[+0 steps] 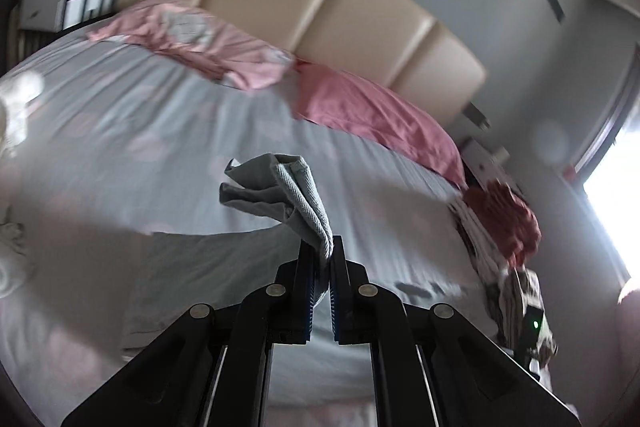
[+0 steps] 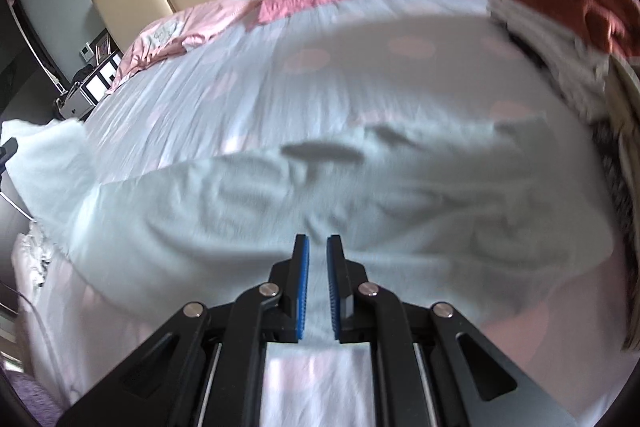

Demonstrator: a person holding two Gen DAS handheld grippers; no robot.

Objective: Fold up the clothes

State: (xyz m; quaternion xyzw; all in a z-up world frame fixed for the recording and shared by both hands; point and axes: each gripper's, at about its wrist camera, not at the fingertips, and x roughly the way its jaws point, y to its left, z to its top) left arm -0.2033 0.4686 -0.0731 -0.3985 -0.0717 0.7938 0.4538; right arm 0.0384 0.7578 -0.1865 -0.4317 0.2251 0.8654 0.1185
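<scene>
A pale grey-blue garment lies spread across the bed's dotted grey sheet. My left gripper is shut on a bunched, ribbed edge of that garment and holds it lifted above the sheet, the cloth trailing down to the left. My right gripper sits low over the garment's near edge. Its blue pads stand a narrow gap apart, with the pale cloth pinched between them. The picture is blurred around both grippers.
Two pink pillows lie against the beige padded headboard. A heap of clothes topped by a red piece sits at the bed's right edge. White cloth lies at the left edge. A cluttered nightstand stands beyond the bed.
</scene>
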